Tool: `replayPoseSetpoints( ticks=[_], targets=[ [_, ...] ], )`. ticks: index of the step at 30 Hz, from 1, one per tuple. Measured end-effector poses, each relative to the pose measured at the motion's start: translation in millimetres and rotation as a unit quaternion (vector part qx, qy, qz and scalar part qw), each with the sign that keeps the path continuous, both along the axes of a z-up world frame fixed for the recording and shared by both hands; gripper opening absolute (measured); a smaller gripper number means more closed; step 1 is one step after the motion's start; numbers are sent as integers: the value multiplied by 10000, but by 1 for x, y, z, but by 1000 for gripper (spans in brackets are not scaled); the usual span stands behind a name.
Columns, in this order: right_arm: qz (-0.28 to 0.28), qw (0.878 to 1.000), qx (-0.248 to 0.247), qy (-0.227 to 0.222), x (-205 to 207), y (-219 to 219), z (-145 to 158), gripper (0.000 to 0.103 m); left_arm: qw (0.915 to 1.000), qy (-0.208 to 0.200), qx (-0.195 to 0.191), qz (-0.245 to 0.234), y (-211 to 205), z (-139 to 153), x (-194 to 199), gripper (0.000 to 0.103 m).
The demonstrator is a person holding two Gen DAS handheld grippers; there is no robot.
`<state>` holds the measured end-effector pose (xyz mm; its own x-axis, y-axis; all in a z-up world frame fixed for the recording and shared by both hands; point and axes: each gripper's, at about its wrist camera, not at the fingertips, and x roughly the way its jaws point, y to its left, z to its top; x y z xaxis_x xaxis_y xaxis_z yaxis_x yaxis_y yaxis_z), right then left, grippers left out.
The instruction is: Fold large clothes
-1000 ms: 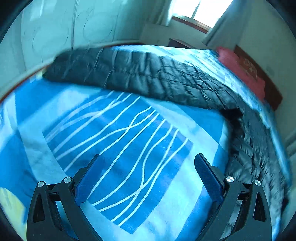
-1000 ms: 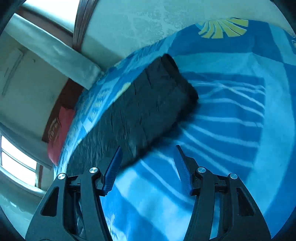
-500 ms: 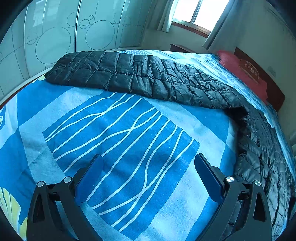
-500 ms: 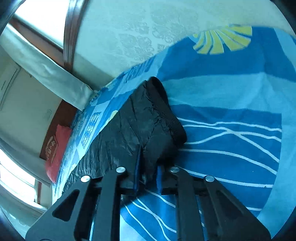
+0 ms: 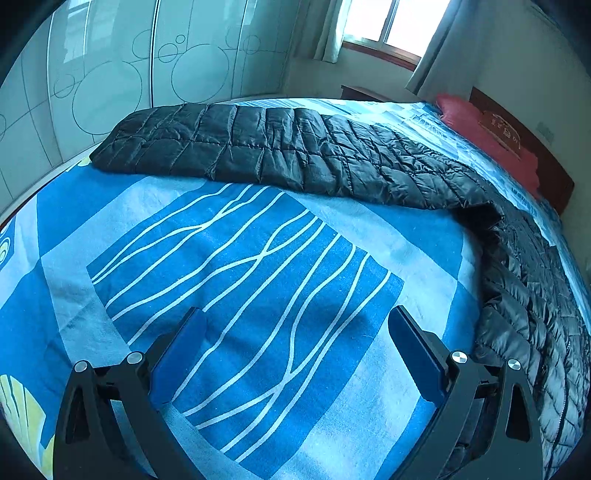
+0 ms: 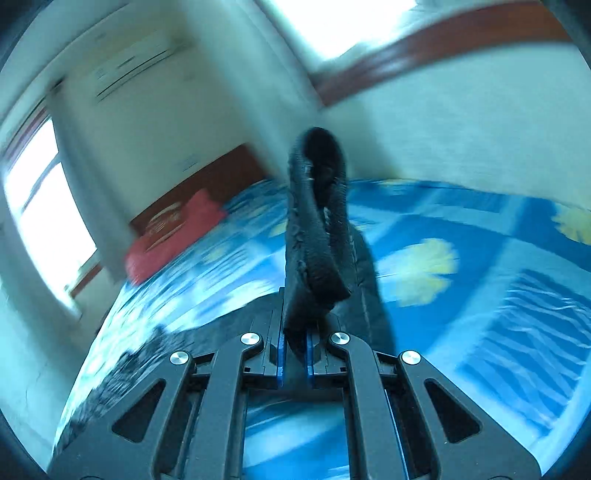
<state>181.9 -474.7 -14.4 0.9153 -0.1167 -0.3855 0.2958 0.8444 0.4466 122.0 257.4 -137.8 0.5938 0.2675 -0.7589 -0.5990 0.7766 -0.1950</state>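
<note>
A long black quilted down coat lies across the far side of the bed and runs down its right side. My left gripper is open and empty, low over the blue patterned bedsheet, apart from the coat. My right gripper is shut on the coat's sleeve cuff and holds it lifted above the bed; the cuff stands up between the pads. More of the coat lies below at the left in the right wrist view, which is motion-blurred.
A red pillow lies against the wooden headboard at the far right. A wardrobe with circle patterns stands behind the bed on the left. A window with curtains is at the back.
My right gripper closed on the sleeve cuff, then lifted it off the bed and swung upward. My left gripper stayed open and hardly moved.
</note>
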Motion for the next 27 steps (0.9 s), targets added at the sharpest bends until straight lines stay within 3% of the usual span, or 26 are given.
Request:
replayPoseSetpoints(
  ticks=[7,18,27],
  targets=[
    [1132,9924,-431,215,56,134,13,7,9998,-165,-95,3,3,-1,-4,98],
    [2593,9576,-804,969,130,333,-22,7,9999,-136,1,8,-1,-2,-4,98],
    [3268,9275,-1058,1472,150,421,-63,7,9999,-32,97,15,-3,-2,-1,98]
  ],
)
